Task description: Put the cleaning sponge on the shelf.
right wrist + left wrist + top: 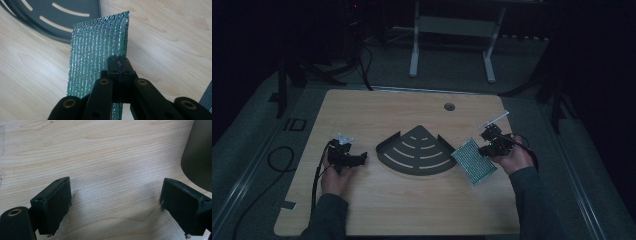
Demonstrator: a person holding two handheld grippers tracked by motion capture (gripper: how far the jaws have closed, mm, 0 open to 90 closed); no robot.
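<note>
**Shiny green sheet held beside the corner tray**

High view: the right gripper (490, 145) pinches a shiny green sheet (473, 161) at its far edge. The sheet's long side slants toward the tabletop's (412, 210) near right. A dark corner tray (416, 150) sits just left of it. The left gripper (348, 156) is well apart, left of the tray.

Left gripper view: jaws spread wide over bare wood.

Right gripper view: jaws pressed together on the sheet, with open wood to the right.

Left claw (362, 159) agape, right claw (486, 148) clamped
</note>
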